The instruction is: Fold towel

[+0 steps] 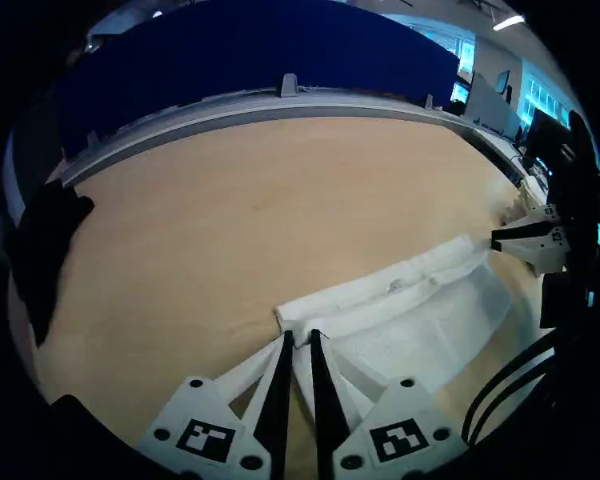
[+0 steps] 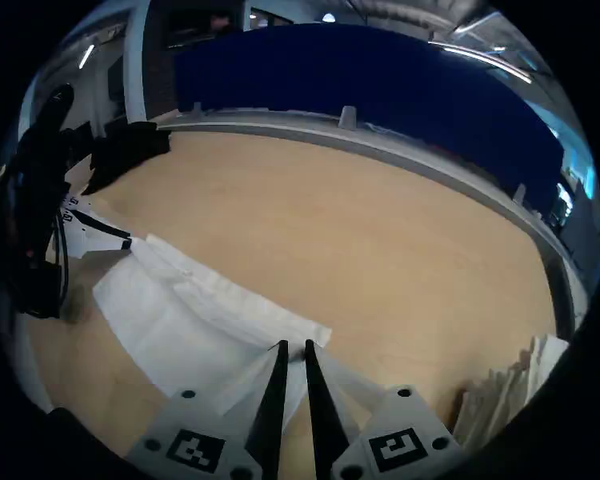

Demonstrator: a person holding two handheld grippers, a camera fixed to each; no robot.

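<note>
White towel [image 1: 412,320] spread on wooden table [image 1: 260,200], left gripper [image 1: 301,340] pinched tight on one near corner, right gripper [image 2: 294,348] pinched on the other, pale stacked cloths [image 2: 508,384] nearby

White towel [image 1: 412,320], textured weave, doubled lengthwise into a long band. The far long edge, a thicker rolled fold, rests on the light wood tabletop [image 1: 220,224]. The near layer looks raised, with shadow beneath. Near corners are pinched in the left gripper [image 1: 300,336] and the right gripper [image 2: 292,346].
</note>
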